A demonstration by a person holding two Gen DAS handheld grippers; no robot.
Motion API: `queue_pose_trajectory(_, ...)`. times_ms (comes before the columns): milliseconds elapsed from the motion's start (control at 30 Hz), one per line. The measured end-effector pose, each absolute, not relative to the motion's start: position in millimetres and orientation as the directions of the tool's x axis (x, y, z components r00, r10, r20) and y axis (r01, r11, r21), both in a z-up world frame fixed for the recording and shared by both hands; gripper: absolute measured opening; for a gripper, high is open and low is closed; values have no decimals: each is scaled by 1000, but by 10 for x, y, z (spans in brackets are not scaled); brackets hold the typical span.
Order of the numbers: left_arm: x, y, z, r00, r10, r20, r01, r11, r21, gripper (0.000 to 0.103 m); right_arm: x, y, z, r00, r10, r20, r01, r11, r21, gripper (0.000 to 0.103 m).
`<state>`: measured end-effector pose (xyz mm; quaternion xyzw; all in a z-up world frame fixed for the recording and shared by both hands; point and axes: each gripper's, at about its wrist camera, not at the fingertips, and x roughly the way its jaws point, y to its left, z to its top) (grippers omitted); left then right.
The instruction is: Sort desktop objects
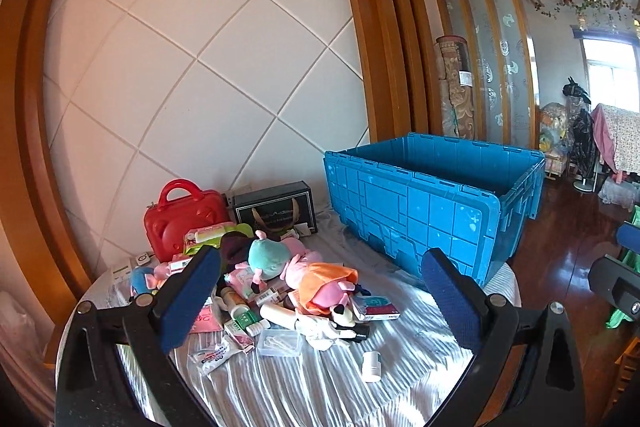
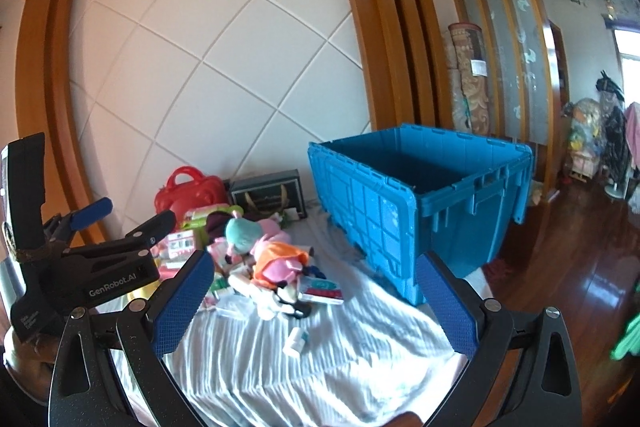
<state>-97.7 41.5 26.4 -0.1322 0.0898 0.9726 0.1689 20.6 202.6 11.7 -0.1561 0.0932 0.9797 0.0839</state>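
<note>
A pile of small objects lies on a white-clothed table (image 1: 400,379): a pink plush in an orange hood (image 1: 324,287), a teal plush (image 1: 266,255), boxes, tubes, a clear plastic case (image 1: 279,343) and a white bottle (image 1: 372,366). A big blue crate (image 1: 432,203) stands open at the right. My left gripper (image 1: 320,303) is open and empty above the pile's near side. My right gripper (image 2: 316,303) is open and empty, held over the table; the plush (image 2: 278,263), the white bottle (image 2: 296,341) and the crate (image 2: 420,199) lie ahead. The left gripper's body (image 2: 100,267) shows at the left of the right wrist view.
A red toy suitcase (image 1: 182,219) and a black gift box (image 1: 276,209) stand at the back by the white panelled wall. A dark wooden floor (image 1: 568,227) lies to the right of the table, with rolled carpets (image 1: 456,87) behind the crate.
</note>
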Motion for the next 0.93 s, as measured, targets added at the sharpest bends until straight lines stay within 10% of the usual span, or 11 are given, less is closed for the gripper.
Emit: queue_pose_trajectory(933,-817,274,415,-931,284,-228,-311,-946,91,102,386,2061,224,-948,123,-292,-172,-974,146,102)
